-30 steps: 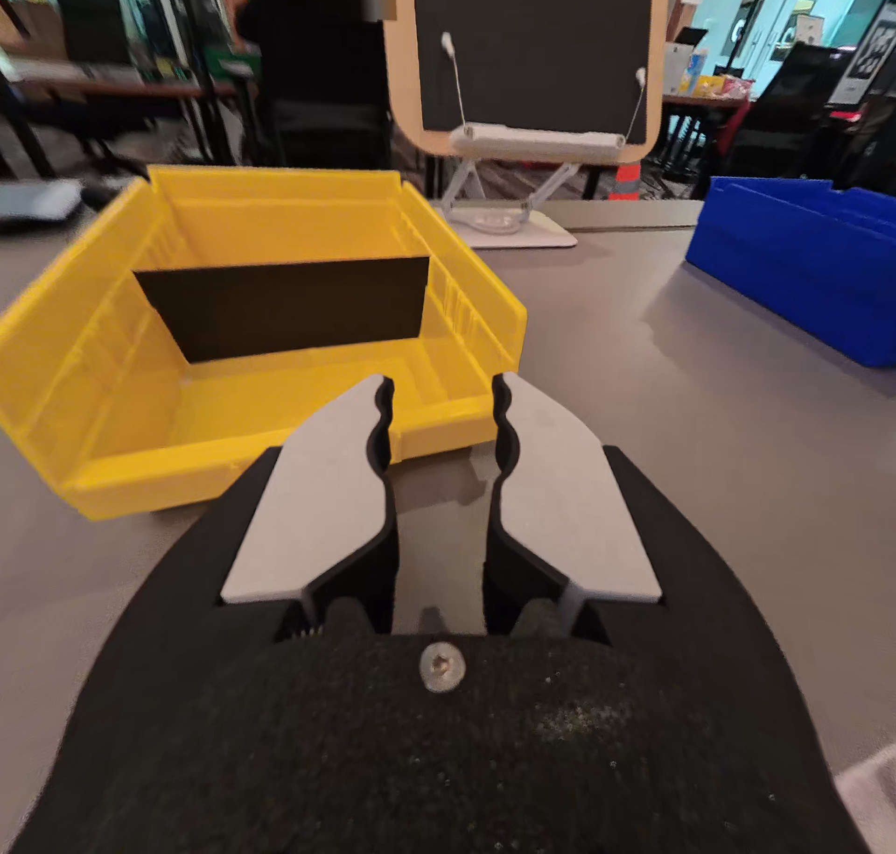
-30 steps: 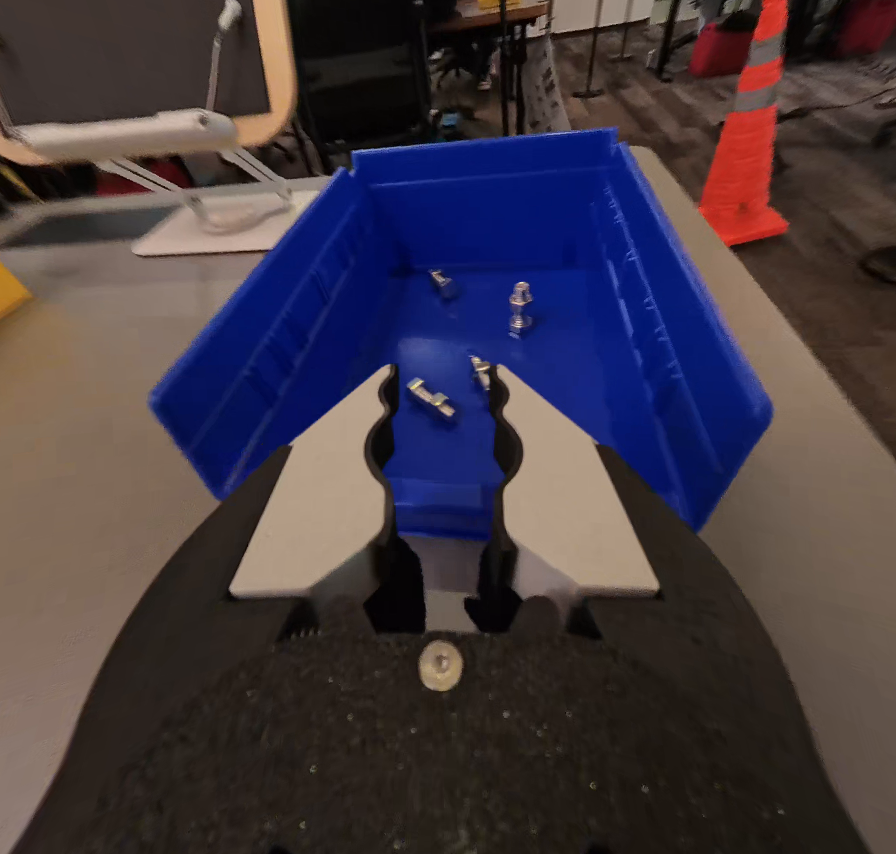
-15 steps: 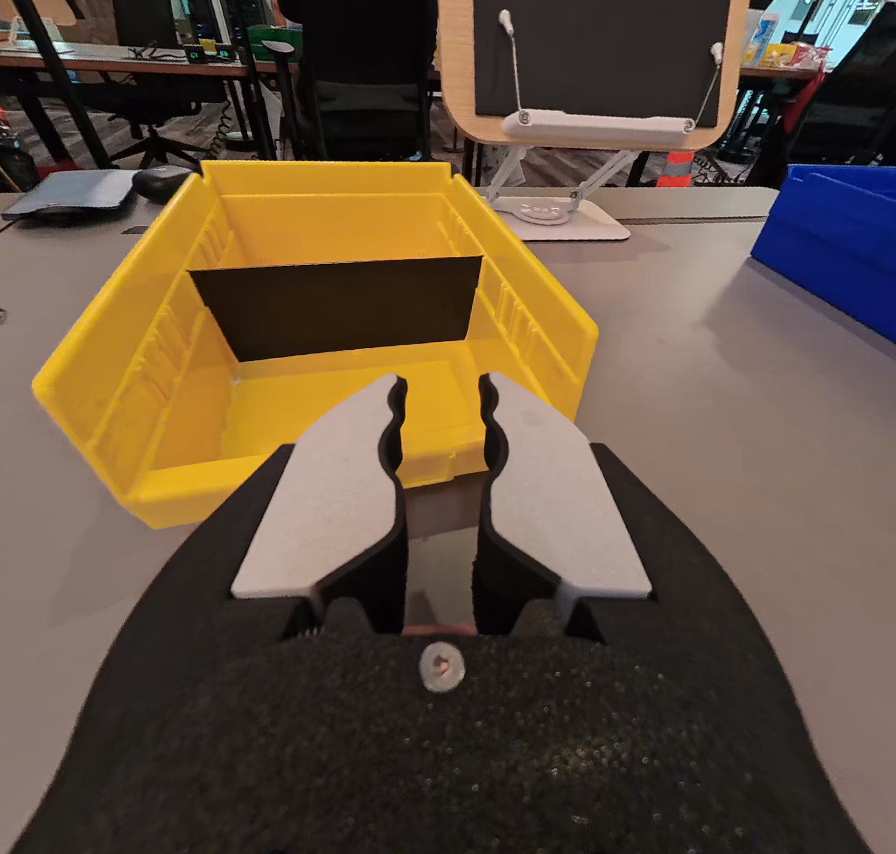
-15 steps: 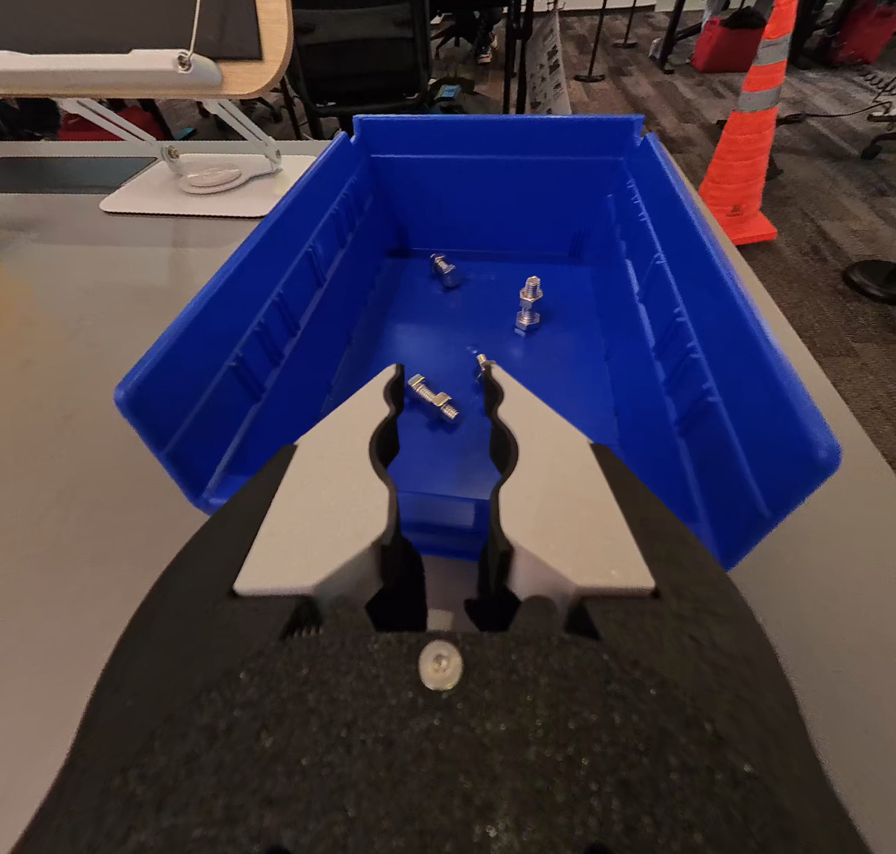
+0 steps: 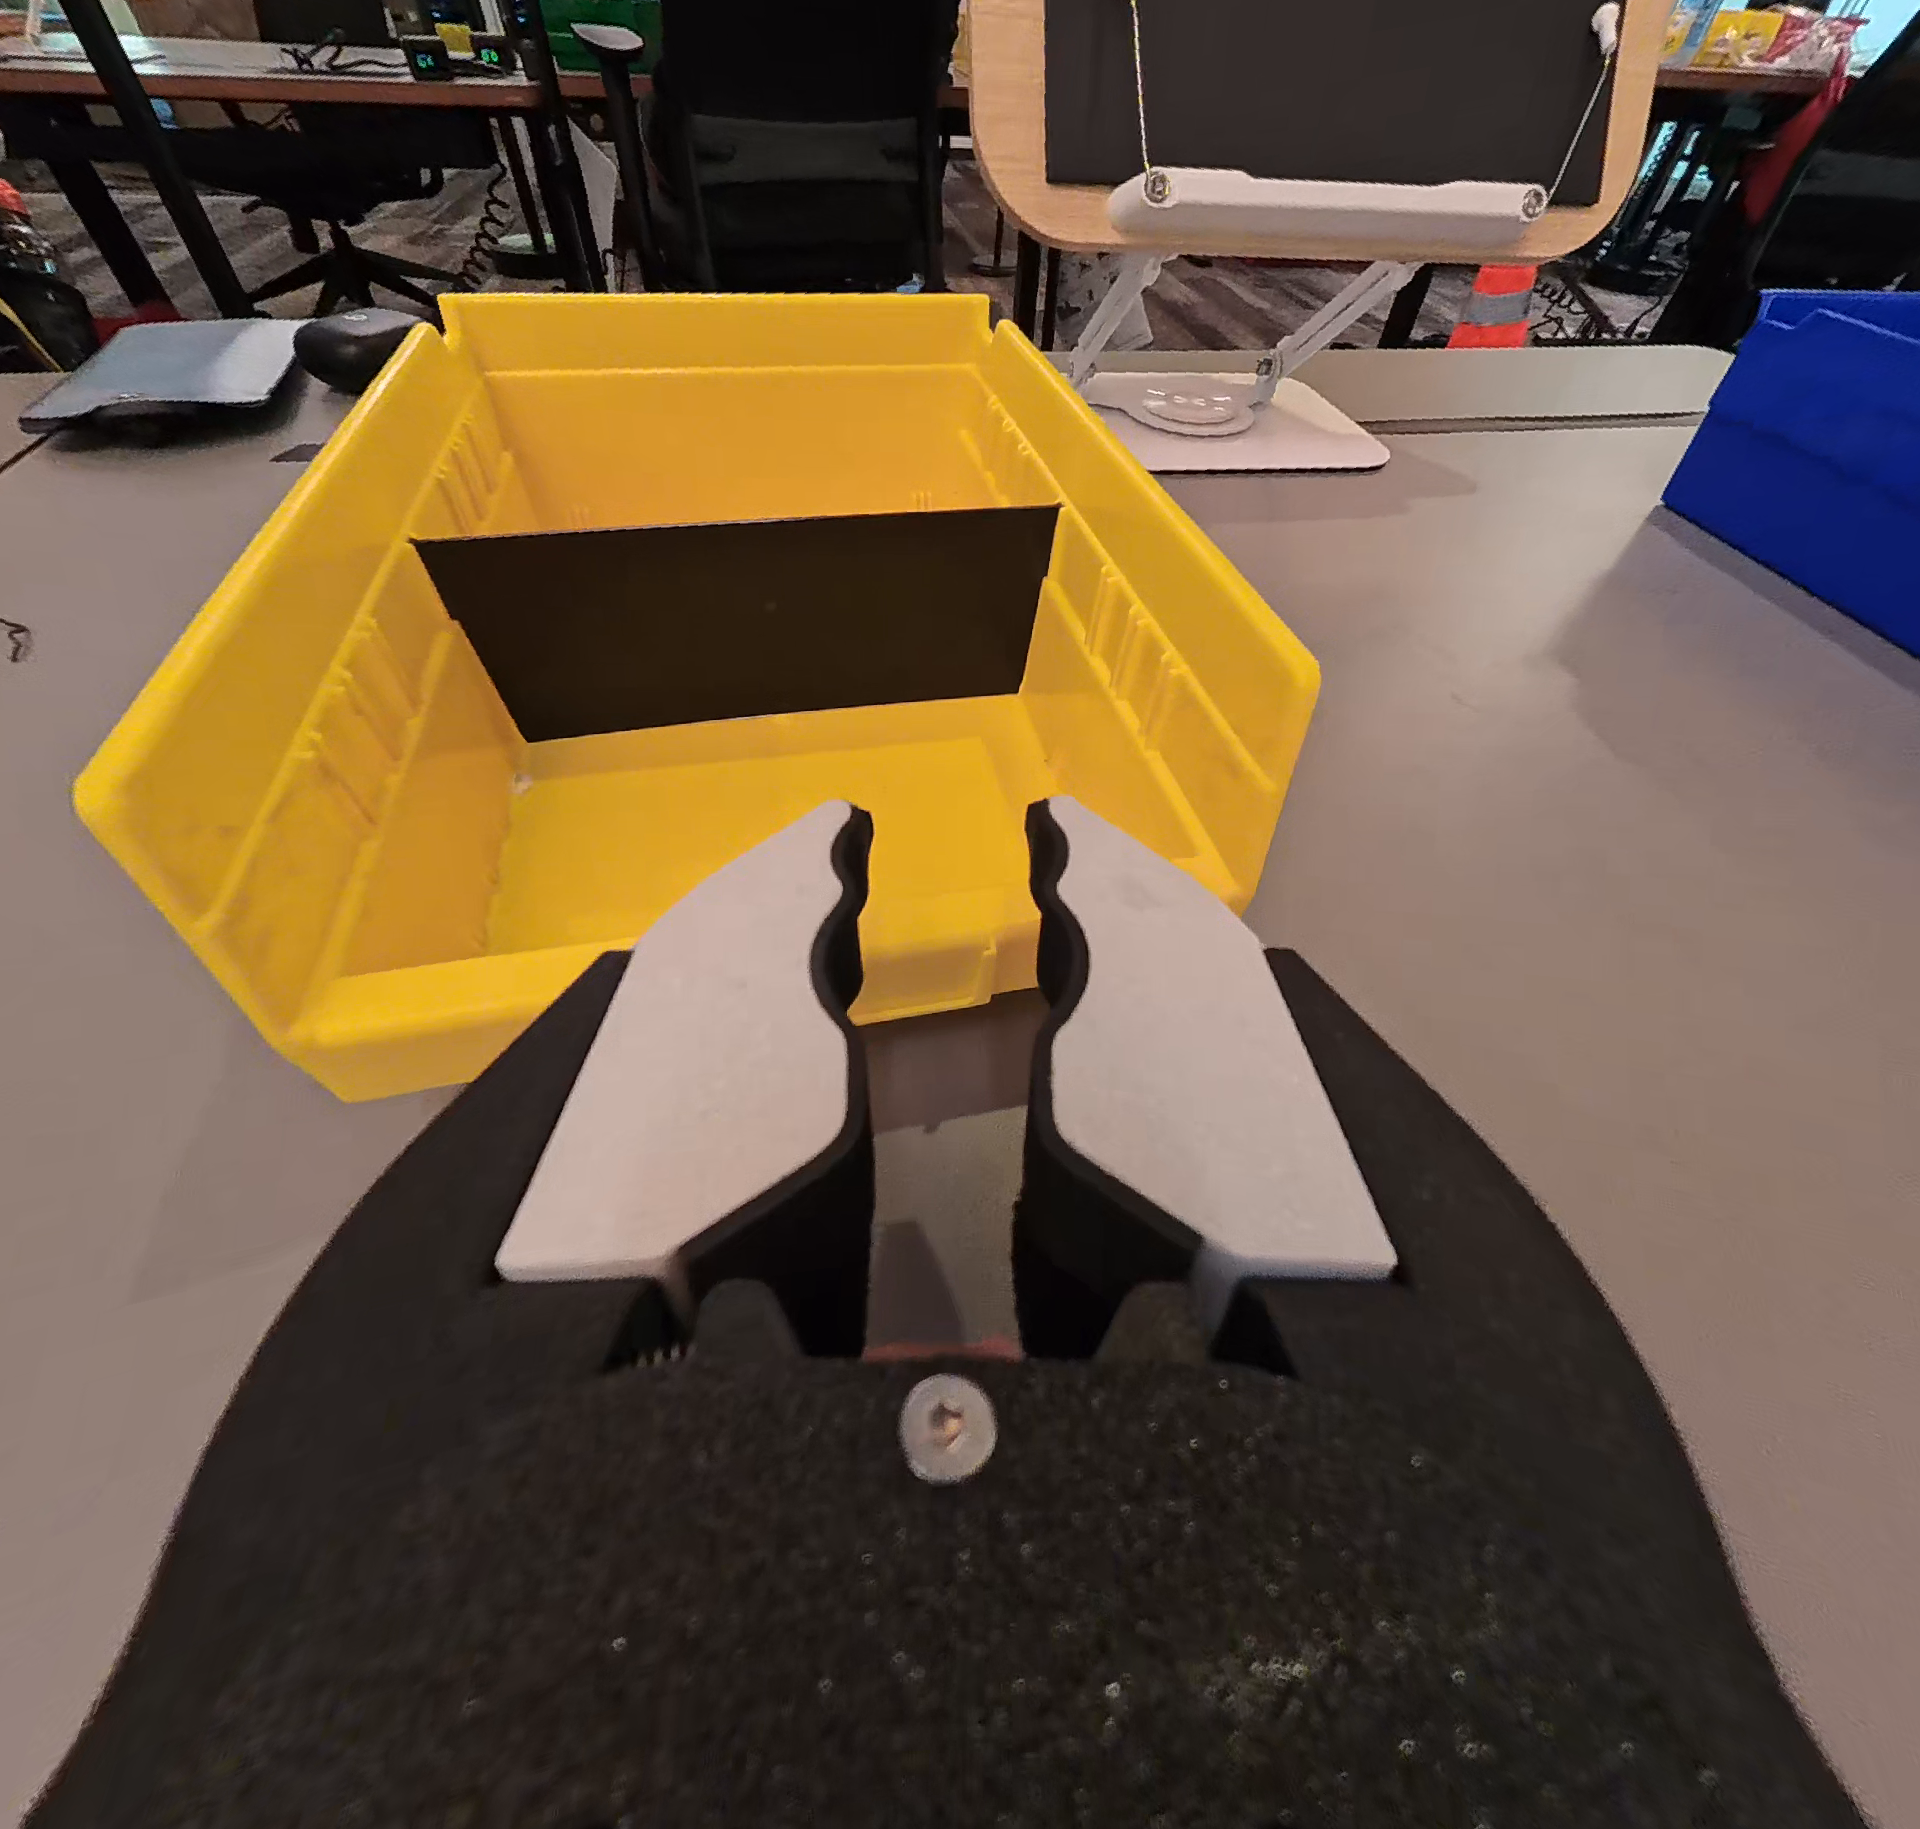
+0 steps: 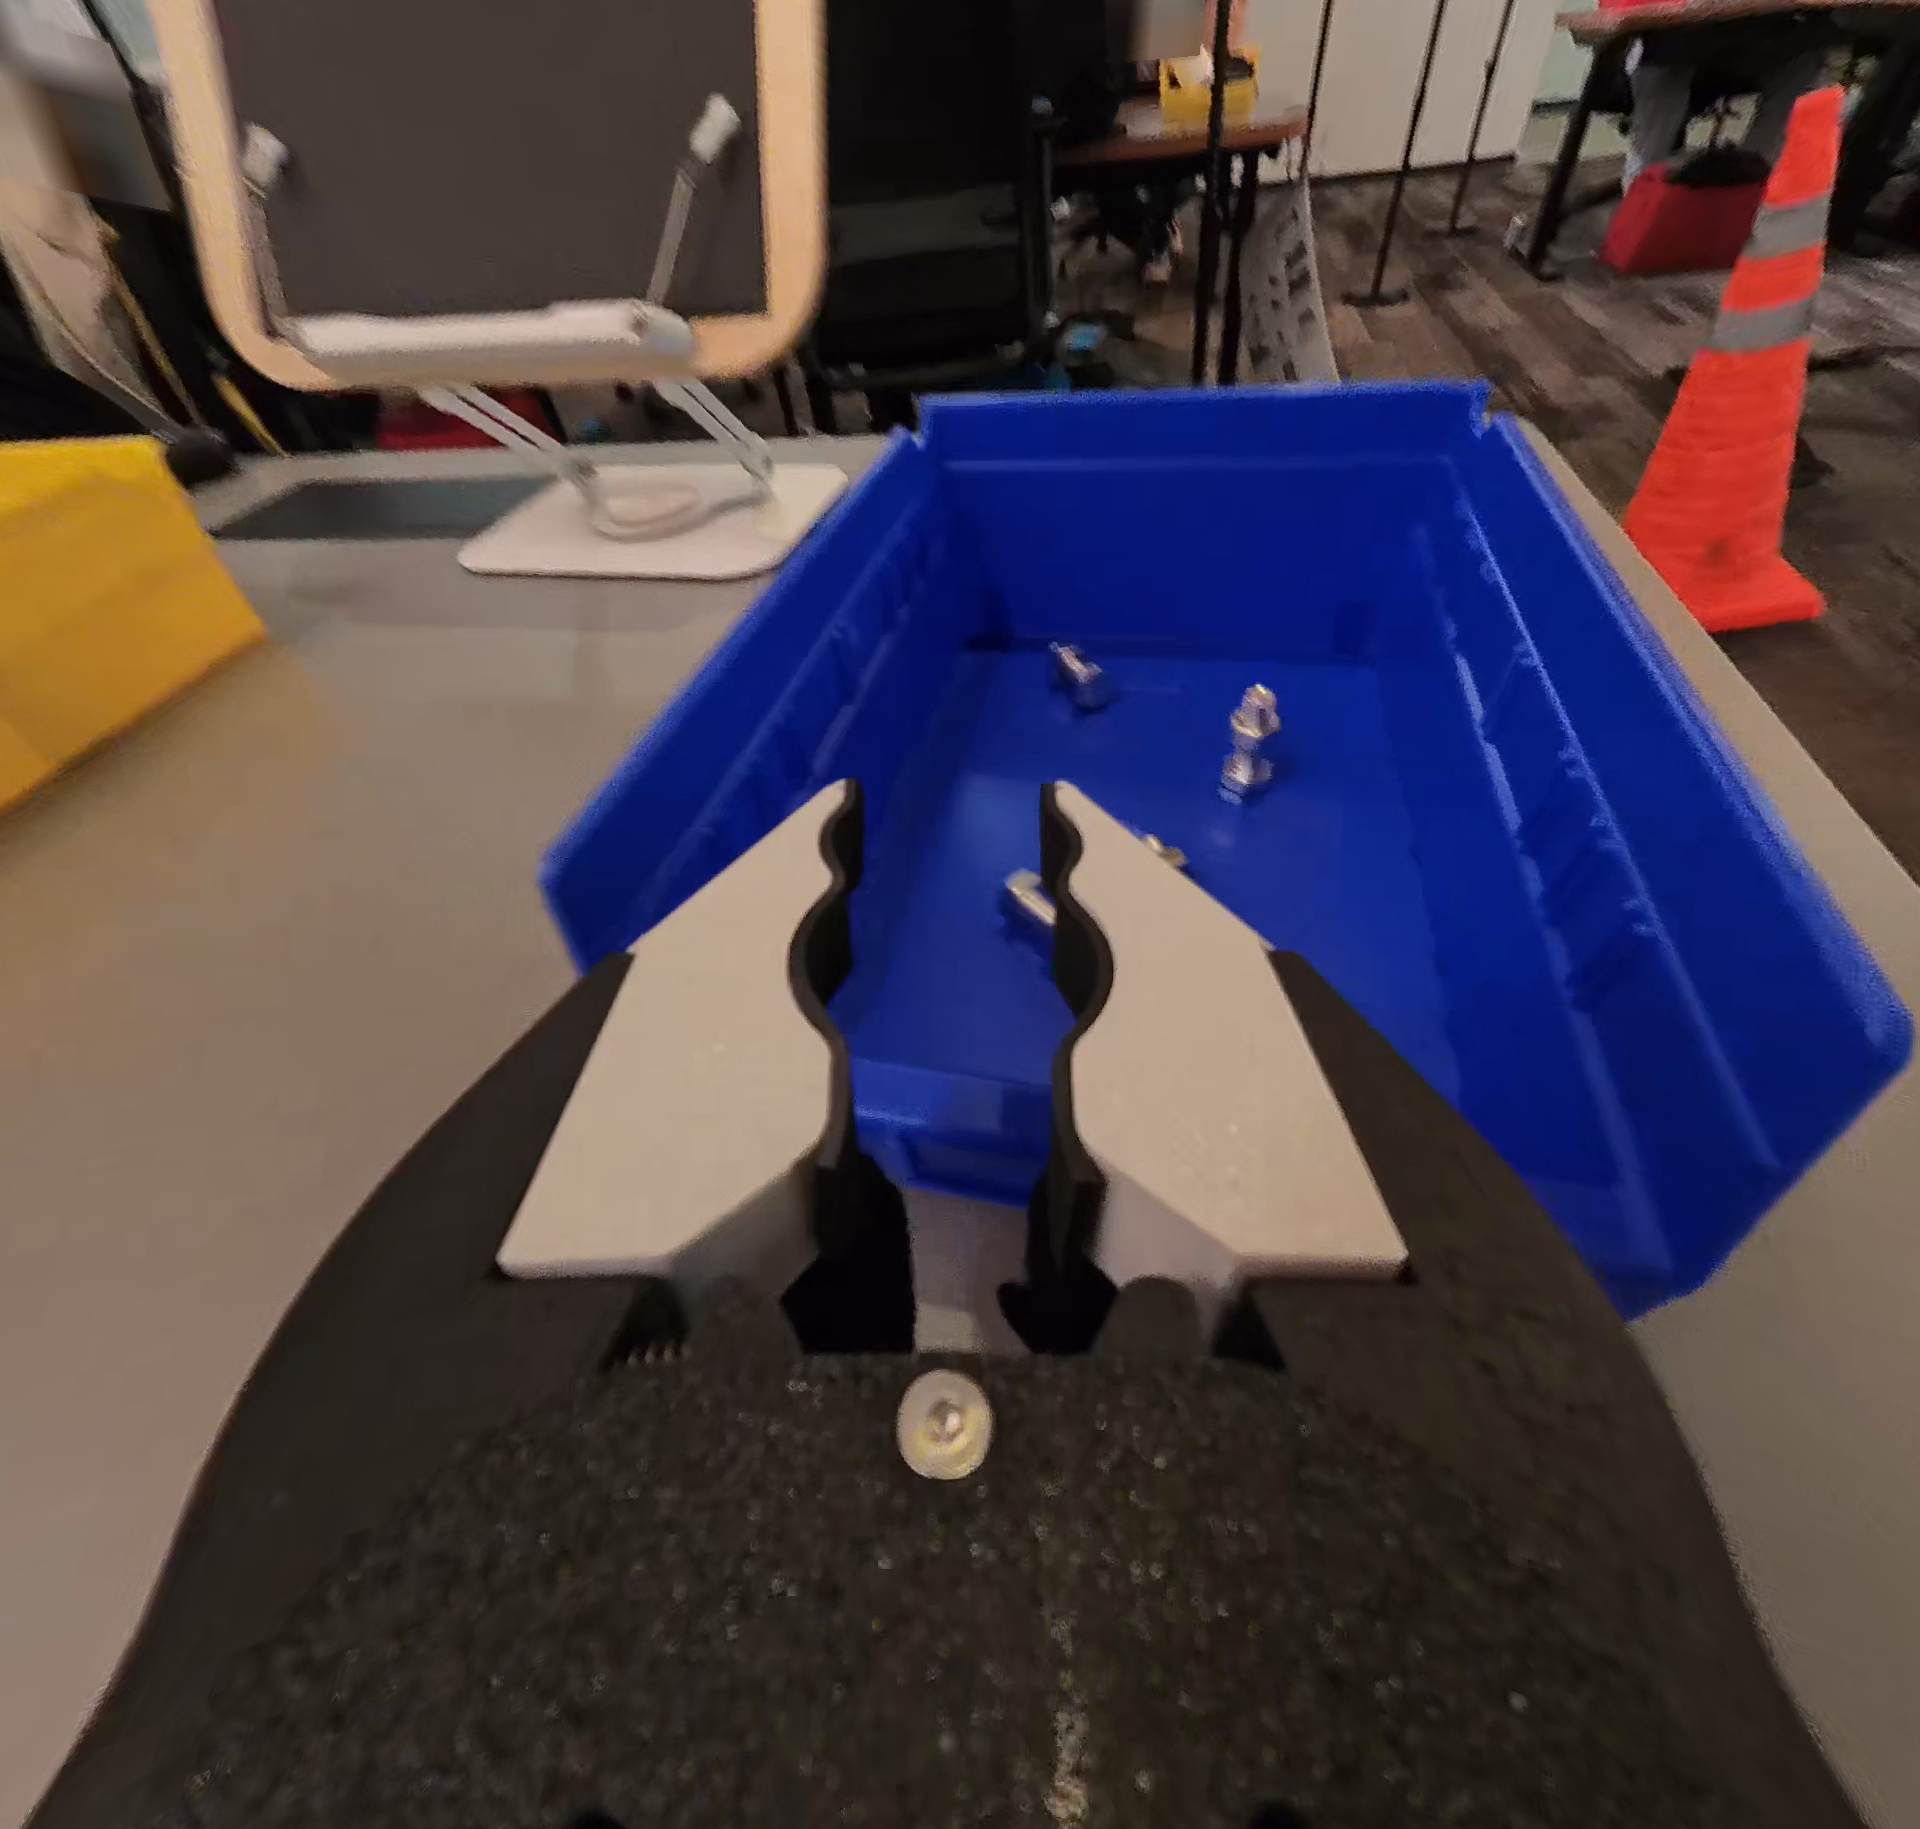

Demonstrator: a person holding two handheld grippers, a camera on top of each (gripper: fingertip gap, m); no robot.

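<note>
Left wrist view near yellow bin [image 5: 312, 740], right near blue bin [image 6: 1558, 844], shared table [image 5: 1558, 844]

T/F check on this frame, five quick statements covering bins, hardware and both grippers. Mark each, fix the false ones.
1. The yellow bin has a black divider across it. True.
2. The near compartment of the yellow bin holds several bolts. False: no hardware shows in it; the metal bolts lie in the blue bin.
3. The left gripper is clamped on the yellow bin's front lip. False: its fingers stand apart with nothing between them, short of the bin.
4. The right gripper is open and holds nothing. True.
5. An orange traffic cone stands on the grey table beside the blue bin. False: it stands on the floor beyond the table.
</note>
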